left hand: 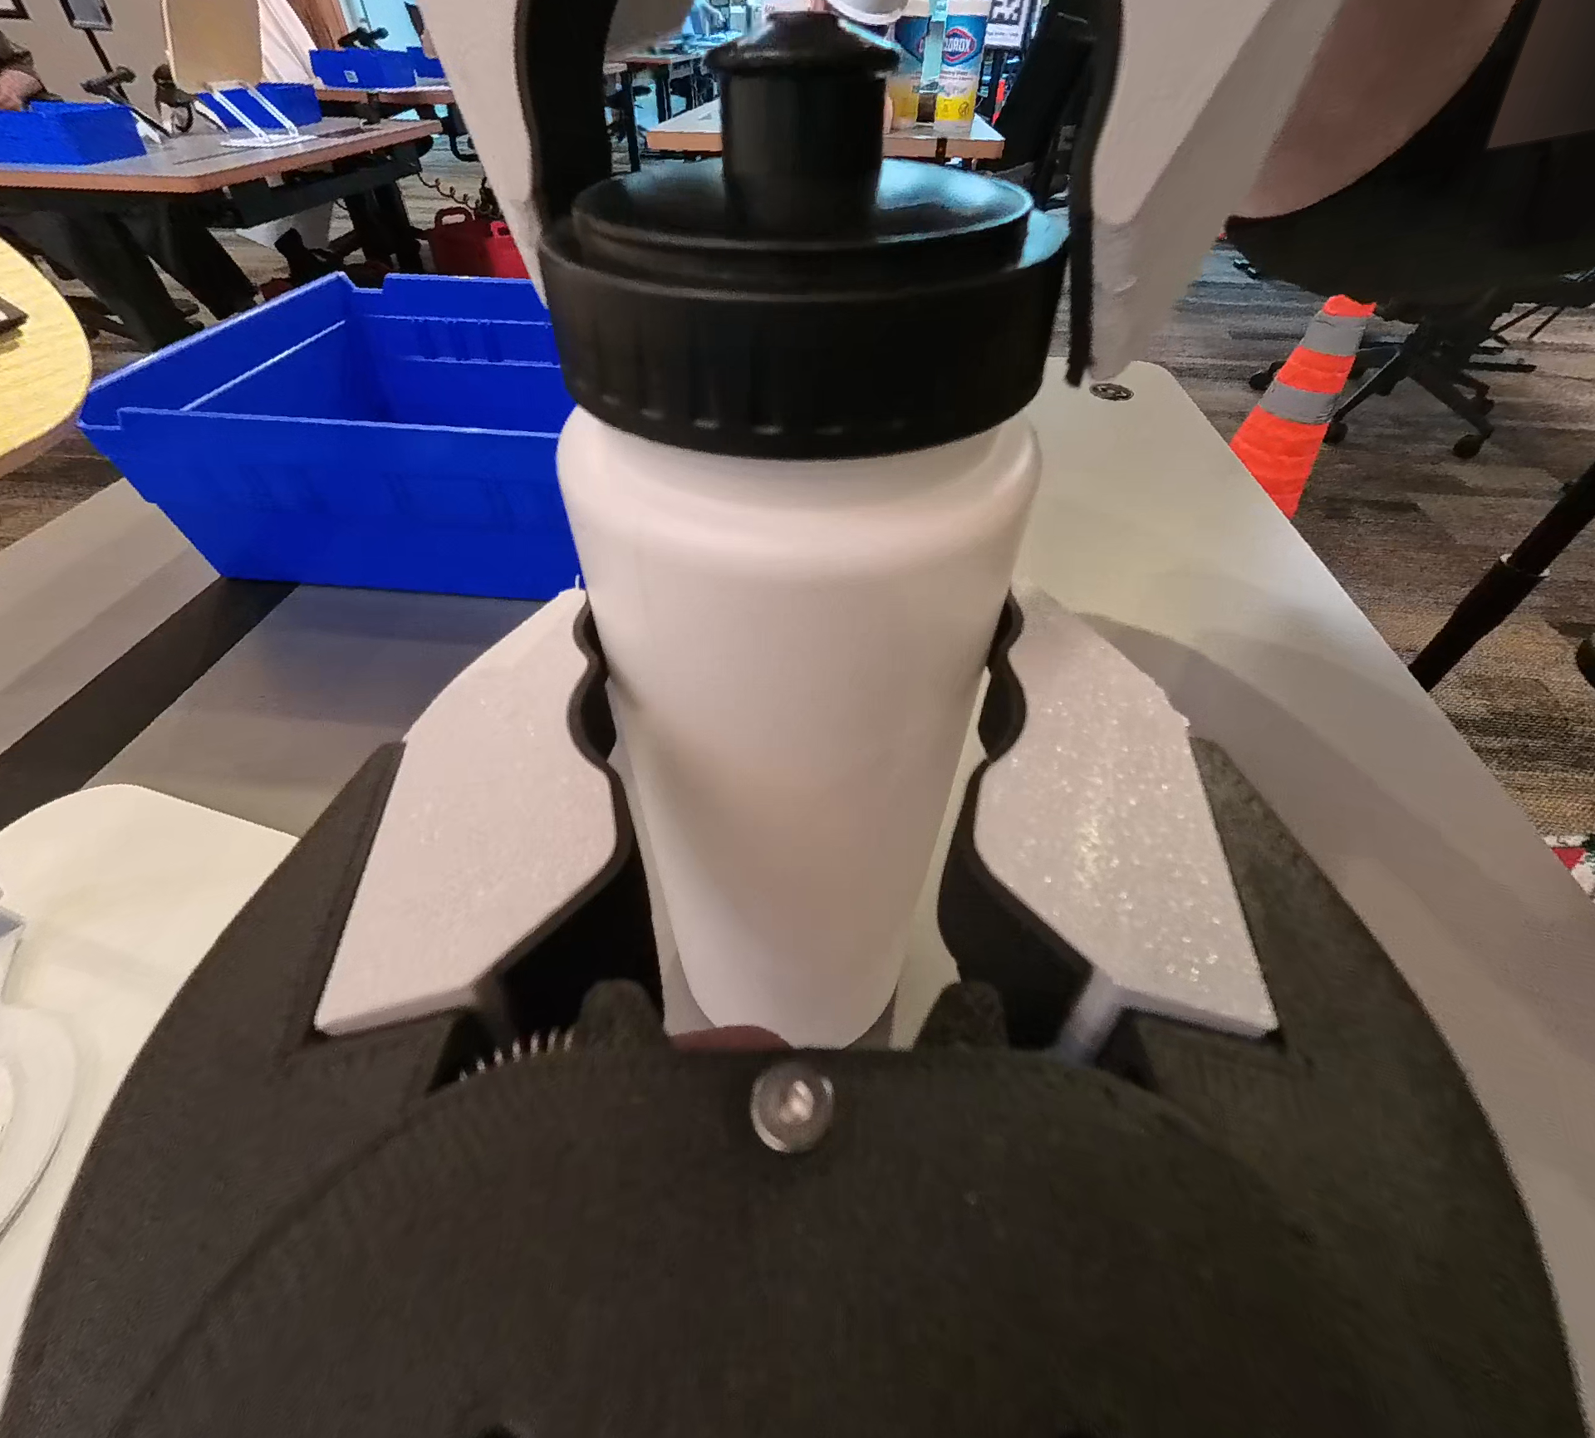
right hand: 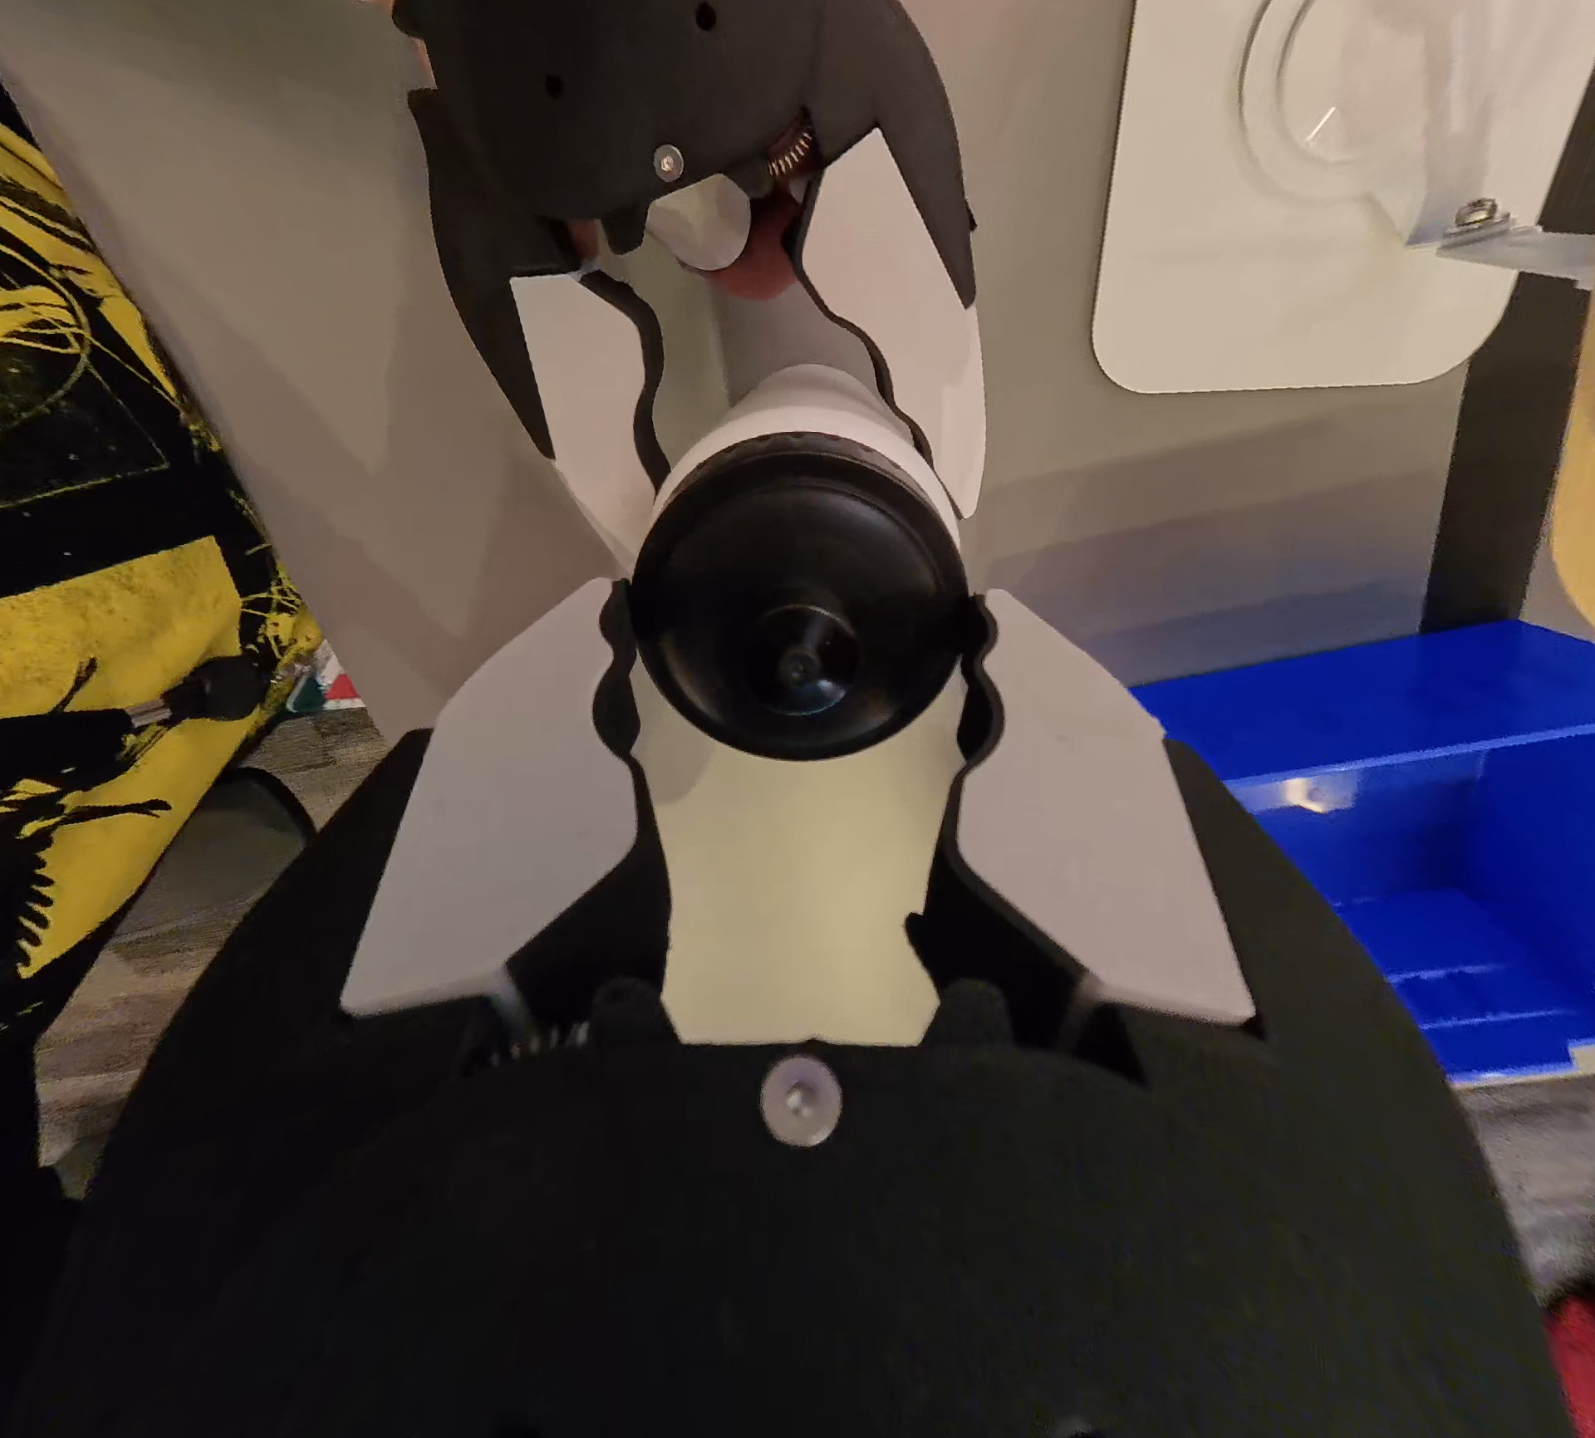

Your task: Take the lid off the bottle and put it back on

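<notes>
— Colours on the bottle (left hand: pixel 794 706)?
— Plain white, with a black ribbed lid (left hand: pixel 803 326).
— Around it?
— A bright blue bin (left hand: pixel 345 464) left, an orange cone (left hand: pixel 1303 395) with grey bands far right, on a pale grey counter (left hand: pixel 1208 577).

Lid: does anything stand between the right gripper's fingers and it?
Nothing visible does. The right gripper has its fingers at both sides of the black lid, which sits on the white bottle clamped by the left gripper.

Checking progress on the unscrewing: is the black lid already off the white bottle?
No, the black lid sits on the white bottle's neck, with the right tool closed around its rim.
</notes>
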Available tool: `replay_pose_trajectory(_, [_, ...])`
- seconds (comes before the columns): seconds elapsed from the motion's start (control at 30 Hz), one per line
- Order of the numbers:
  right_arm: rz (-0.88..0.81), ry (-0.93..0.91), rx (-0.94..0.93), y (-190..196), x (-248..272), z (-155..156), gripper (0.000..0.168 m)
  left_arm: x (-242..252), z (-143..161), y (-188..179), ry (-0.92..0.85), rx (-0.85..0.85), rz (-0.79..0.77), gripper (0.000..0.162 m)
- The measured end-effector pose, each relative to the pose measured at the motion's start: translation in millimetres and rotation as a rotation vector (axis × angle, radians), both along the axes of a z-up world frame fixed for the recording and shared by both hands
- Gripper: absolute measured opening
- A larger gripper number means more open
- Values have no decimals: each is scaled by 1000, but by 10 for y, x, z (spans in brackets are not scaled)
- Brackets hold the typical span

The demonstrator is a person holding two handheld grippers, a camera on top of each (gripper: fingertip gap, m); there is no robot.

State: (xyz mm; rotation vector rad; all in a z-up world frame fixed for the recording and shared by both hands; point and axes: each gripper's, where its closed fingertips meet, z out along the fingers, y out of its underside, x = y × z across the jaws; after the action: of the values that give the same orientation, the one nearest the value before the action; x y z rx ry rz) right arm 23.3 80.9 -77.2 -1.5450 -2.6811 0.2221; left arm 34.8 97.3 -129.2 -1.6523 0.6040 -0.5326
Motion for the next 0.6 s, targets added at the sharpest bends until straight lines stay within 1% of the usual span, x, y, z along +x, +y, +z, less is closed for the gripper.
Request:
replay_pose_trajectory(0.13, [-16, -2, -20, 4, 4, -13, 74, 0, 1, 6, -3, 1, 0, 84])
replay_pose_trajectory(0.27, [61, 2, 23, 0, 10, -10, 74, 2, 1, 1, 1, 5, -4, 84])
replay_pose_trajectory(0.37, [153, -12, 44, 6, 22, -10, 74, 11, 1, 2, 3, 6, -8, 84])
replay_pose_trajectory(0.5, [334, -35, 89, 31, 41, -12, 74, 26, 1, 11, 6, 3, -20, 84])
replay_pose_trajectory(0.6, [418, -54, 118, 50, 39, -11, 74, 24, 1, 17, 3, 1, -21, 84])
